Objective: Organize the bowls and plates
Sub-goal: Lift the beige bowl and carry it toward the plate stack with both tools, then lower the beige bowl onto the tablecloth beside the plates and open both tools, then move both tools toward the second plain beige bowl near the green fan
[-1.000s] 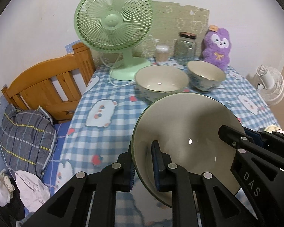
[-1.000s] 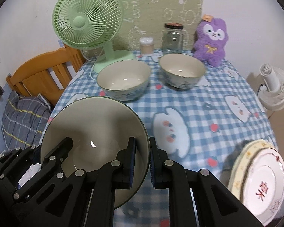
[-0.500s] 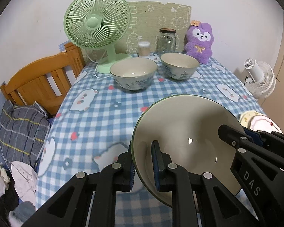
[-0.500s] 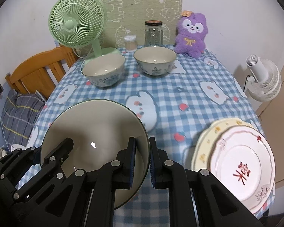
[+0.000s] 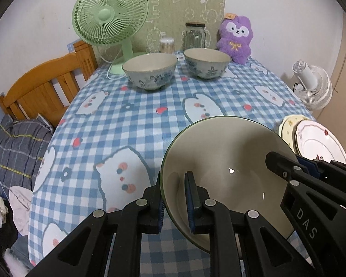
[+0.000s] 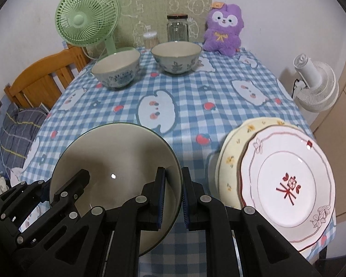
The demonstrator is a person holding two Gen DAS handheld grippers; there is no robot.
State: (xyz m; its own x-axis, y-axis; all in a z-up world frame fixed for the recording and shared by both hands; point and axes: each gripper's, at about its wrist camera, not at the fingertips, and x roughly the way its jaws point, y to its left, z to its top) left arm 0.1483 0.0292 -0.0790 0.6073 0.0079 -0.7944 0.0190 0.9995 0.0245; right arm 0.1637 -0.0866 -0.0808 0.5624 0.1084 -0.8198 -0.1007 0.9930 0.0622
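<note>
Cream bowl tilted (mouth toward cameras), rim pinched by left tool, right tool.

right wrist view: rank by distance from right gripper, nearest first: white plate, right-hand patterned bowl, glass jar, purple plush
1. white plate, just right of the right gripper, near table edge.
2. right-hand patterned bowl, far half of the table.
3. glass jar and purple plush, both at the back wall; too close to call.

A white wall backs the table, whose blue checked tablecloth bears cartoon animals. A wooden bed headboard stands at its left edge; a white floor fan stands at its right.
</note>
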